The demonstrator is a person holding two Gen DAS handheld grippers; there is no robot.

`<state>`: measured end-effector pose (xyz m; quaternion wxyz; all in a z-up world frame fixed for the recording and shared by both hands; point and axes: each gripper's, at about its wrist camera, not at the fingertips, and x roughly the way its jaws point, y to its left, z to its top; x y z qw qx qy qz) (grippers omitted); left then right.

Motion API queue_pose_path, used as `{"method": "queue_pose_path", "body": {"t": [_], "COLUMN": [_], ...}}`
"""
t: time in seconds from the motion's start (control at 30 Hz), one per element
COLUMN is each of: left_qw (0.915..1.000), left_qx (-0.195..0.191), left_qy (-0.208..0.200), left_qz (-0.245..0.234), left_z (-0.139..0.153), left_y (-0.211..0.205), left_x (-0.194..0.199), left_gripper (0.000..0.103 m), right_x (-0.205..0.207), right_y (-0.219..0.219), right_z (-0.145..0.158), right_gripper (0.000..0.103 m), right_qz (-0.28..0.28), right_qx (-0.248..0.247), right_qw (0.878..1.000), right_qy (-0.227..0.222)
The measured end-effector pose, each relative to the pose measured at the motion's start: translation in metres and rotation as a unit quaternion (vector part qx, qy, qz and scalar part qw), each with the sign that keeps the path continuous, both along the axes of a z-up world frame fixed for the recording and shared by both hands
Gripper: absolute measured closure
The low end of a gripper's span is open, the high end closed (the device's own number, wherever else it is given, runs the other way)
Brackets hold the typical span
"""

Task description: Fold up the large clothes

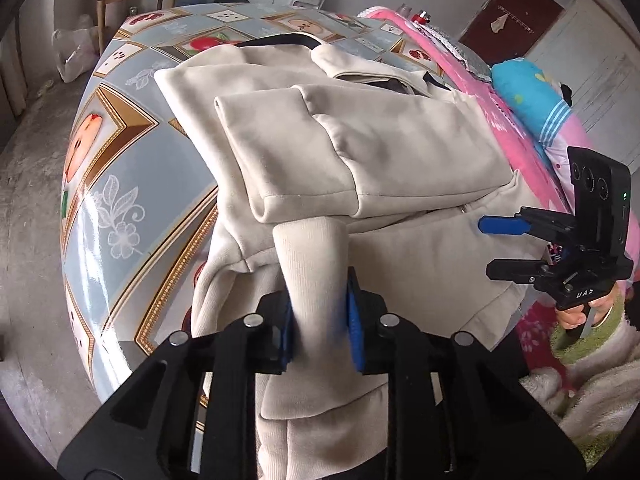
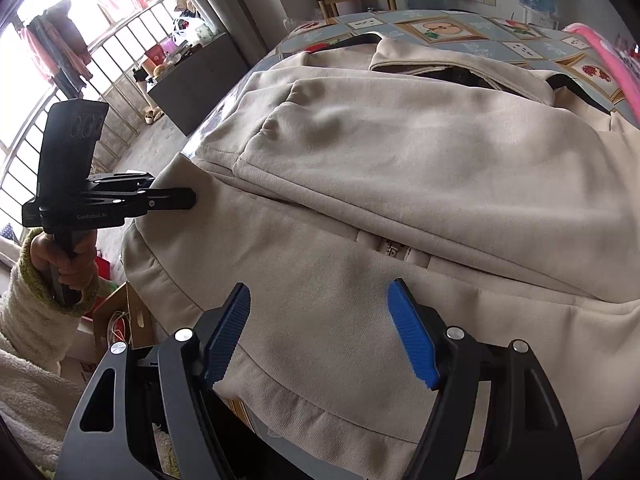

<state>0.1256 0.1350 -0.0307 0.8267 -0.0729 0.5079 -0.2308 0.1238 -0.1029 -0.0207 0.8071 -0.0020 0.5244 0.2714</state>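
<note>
My left gripper (image 1: 320, 320) has its jaws pinched on the ribbed cuff (image 1: 310, 256) of the beige jacket (image 1: 360, 152), which lies spread over the patterned worktop (image 1: 120, 184), hem draping off the near edge. My right gripper (image 2: 320, 332) hovers above the hem, jaws wide, holding nothing.

The jacket (image 2: 360, 168) hem runs off the right-wrist view's bottom edge.

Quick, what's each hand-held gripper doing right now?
Left hand-held gripper: closed on the beige ribbed cuff.
Right hand-held gripper: open above the beige fleece jacket, holding nothing.
</note>
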Motion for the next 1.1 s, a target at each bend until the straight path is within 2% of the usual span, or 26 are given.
{"method": "queue_pose_path", "body": {"t": [0.13,0.27,0.33,0.47,0.67,0.8,0.93,1.1], "left_qw": [0.9967,0.9855,0.9799,0.9788,0.9773,0.9756,0.9753,0.9751], "left_qx": [0.073,0.156,0.185,0.193,0.198,0.206,0.208,0.209], "left_qy": [-0.034,-0.068,-0.075,-0.067,-0.063,-0.061,-0.057,-0.054], "left_qz": [-0.001,-0.002,-0.001,0.017,0.038,0.047,0.049,0.051], "left_z": [0.007,0.012,0.01,0.008,0.005,0.005,0.005,0.005], "left_y": [-0.018,-0.039,-0.047,-0.049,-0.052,-0.055,-0.055,-0.056], "left_x": [-0.011,-0.019,-0.02,-0.019,-0.02,-0.021,-0.02,-0.019], "left_gripper": [0.088,0.088,0.088,0.088,0.088,0.088,0.088,0.088], "right_x": [-0.008,-0.022,-0.028,-0.03,0.001,0.026,0.049,0.071], "right_y": [-0.03,-0.09,-0.125,-0.183,-0.222,-0.235,-0.242,-0.254], "right_z": [0.006,0.019,0.026,0.032,0.027,0.017,0.013,-0.005], "right_gripper": [0.033,0.033,0.033,0.035,0.049,0.061,0.062,0.062], "right_qz": [-0.039,-0.109,-0.149,-0.213,-0.239,-0.234,-0.211,-0.189], "right_qx": [-0.003,-0.003,-0.005,0.0,0.008,0.026,0.046,0.085], "right_qw": [0.999,0.994,0.988,0.976,0.97,0.971,0.976,0.978], "right_qy": [-0.008,-0.022,-0.033,-0.045,-0.048,-0.038,-0.034,0.022]}}
